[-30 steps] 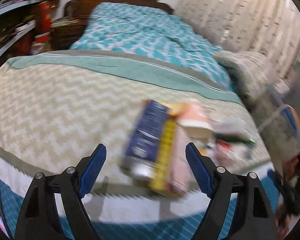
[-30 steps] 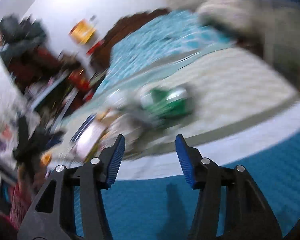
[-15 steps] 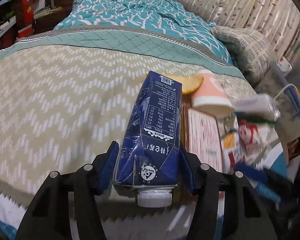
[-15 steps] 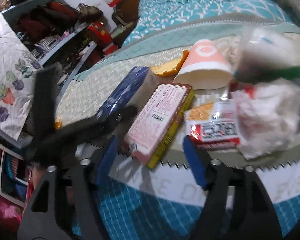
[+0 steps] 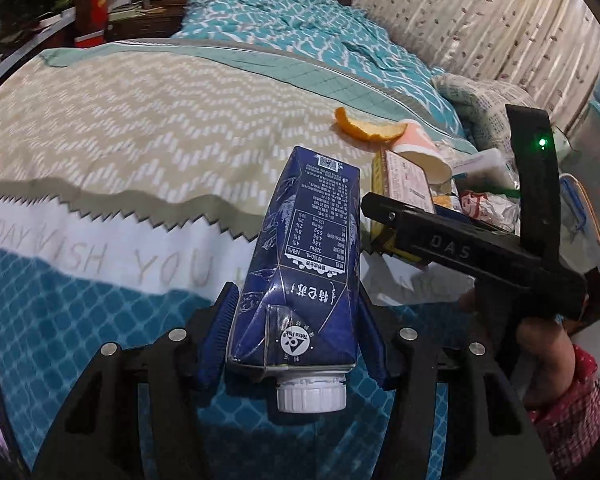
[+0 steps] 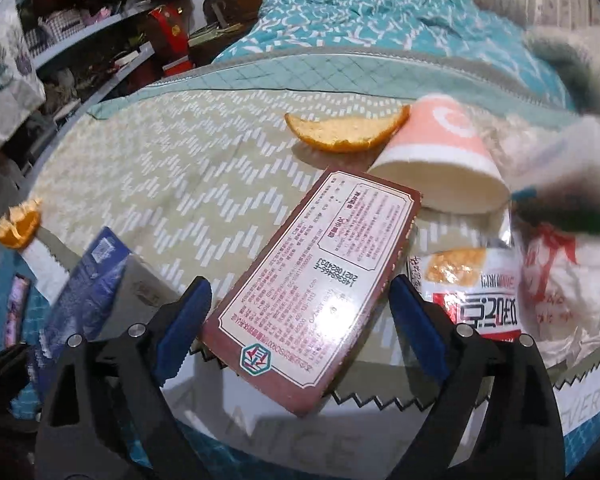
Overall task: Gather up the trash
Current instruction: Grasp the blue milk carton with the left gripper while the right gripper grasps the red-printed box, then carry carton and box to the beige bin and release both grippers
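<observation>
Dark blue and printed with small white text, the milk carton [image 5: 304, 276] sits clamped between the fingers of the left gripper [image 5: 296, 336], its white cap [image 5: 311, 394] toward the camera, held above the edge of the bed [image 5: 148, 120]. The right gripper [image 6: 300, 320] has its fingers spreading wider, with a flat pink box [image 6: 312, 284] lying between them on the blanket; the pads seem not to press it, though the angle makes that hard to judge. Just beyond the box lie a tipped paper cup [image 6: 440, 160], an orange peel [image 6: 344, 130], a snack wrapper [image 6: 472, 288] and crumpled plastic [image 6: 556, 280]. Another peel piece [image 6: 20, 224] lies well apart at the left.
</observation>
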Action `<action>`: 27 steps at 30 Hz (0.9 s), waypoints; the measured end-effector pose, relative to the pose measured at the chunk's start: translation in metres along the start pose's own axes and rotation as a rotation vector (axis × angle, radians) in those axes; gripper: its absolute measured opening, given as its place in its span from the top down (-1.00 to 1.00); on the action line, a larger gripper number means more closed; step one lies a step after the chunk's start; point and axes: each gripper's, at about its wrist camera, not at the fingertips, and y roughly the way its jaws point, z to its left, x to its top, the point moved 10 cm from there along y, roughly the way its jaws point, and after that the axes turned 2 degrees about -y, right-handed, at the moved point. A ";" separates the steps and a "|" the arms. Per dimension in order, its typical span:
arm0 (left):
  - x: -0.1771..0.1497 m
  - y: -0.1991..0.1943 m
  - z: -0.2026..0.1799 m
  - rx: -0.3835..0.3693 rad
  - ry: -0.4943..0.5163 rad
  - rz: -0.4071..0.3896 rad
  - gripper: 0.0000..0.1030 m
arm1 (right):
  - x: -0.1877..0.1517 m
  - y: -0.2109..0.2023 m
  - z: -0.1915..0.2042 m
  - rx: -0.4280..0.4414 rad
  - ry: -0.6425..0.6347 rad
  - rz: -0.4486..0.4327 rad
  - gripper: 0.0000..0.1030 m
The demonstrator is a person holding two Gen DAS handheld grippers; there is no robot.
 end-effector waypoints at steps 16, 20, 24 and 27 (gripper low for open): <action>0.002 0.014 -0.023 0.152 0.118 -0.011 0.07 | -0.118 -0.110 -0.044 0.061 -0.127 -0.033 -0.30; -0.014 0.017 -0.058 0.061 0.182 0.031 0.08 | -0.142 -0.137 -0.095 -0.009 -0.027 -0.051 -0.30; -0.045 0.023 -0.123 -0.088 0.313 0.098 0.08 | -0.160 -0.159 -0.156 -0.125 0.108 -0.082 -0.31; -0.063 0.031 -0.169 -0.167 0.393 0.147 0.08 | -0.171 -0.168 -0.193 -0.148 0.222 -0.099 -0.42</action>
